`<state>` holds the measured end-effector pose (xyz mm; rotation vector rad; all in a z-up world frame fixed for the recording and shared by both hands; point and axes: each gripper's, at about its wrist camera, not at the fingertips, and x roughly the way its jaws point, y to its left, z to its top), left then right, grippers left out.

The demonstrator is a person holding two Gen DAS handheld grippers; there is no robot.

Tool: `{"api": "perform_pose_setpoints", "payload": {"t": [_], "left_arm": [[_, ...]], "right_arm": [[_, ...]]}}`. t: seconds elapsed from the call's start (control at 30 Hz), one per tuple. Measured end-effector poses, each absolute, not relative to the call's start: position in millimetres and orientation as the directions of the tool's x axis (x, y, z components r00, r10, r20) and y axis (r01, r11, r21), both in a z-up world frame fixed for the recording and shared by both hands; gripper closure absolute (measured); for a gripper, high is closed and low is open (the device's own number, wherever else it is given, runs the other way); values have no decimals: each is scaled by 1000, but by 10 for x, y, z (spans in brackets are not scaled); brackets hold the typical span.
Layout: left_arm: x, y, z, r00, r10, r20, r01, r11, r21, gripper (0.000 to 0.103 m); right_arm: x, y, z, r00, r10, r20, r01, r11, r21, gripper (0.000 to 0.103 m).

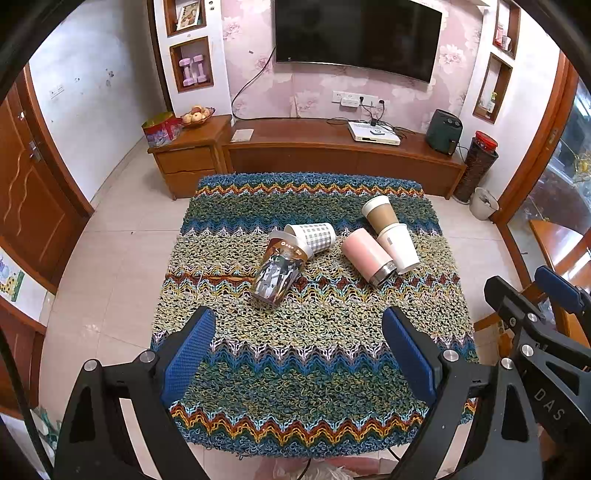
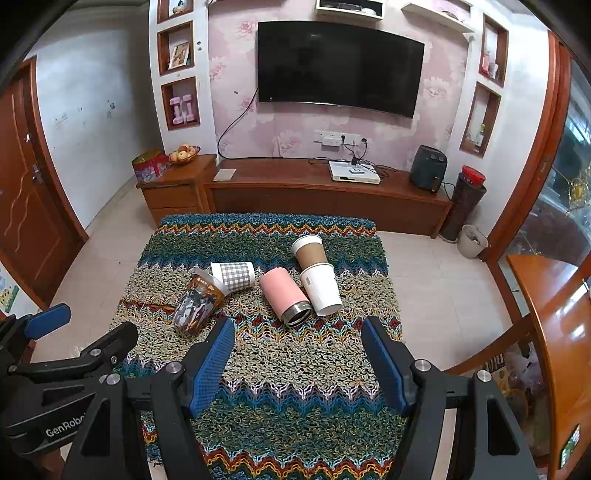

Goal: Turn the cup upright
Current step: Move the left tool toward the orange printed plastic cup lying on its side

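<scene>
Knitted zigzag stripes of blue, green, orange and white covered the table [image 1: 314, 369], and five cups lay tipped on their sides near its middle. At the left, a printed cup [image 1: 277, 273] with a dark picture on it lay with its base toward the near edge, and a checked cup [image 1: 314, 236] rested against its rim end. To the right lay a pink tumbler [image 1: 365, 254] with a steel mouth, pointing toward the near right. A white cup [image 1: 399, 247] lay touching the tumbler on its right side, and a brown cup [image 1: 380, 216] with a white lid lay just behind, its base meeting the white cup's top. The left gripper [image 1: 299, 354] hovered over the near part of the cloth, its blue-padded fingers [image 1: 188, 354] spread wide and holding nothing. The right gripper [image 2: 299, 365] hung beside it, likewise spread apart and empty, roughly in line with the tumbler but well short of it. Behind the table stood a low wooden cabinet [image 1: 332, 147] under a dark wall-mounted TV [image 1: 354, 33], with a bowl of fruit [image 1: 197, 115] on a side unit at the left.
</scene>
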<state>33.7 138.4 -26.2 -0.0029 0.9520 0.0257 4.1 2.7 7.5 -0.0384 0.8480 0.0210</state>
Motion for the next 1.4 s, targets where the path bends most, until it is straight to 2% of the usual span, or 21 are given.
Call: {"api": "perform_pose_setpoints", "payload": {"t": [0.9, 1.2, 1.4], "left_arm": [[509, 1320, -359, 565, 40, -824, -34, 999, 25, 10], [625, 1459, -577, 511, 47, -858, -84, 996, 4, 10], [704, 1664, -821, 457, 72, -887, -146, 989, 5, 10]], "right_arm": [[236, -42, -111, 643, -2, -766, -41, 998, -37, 31], [380, -62, -215, 660, 9, -752, -62, 997, -42, 31], [441, 139, -377, 671, 40, -740, -139, 988, -73, 31]]}}
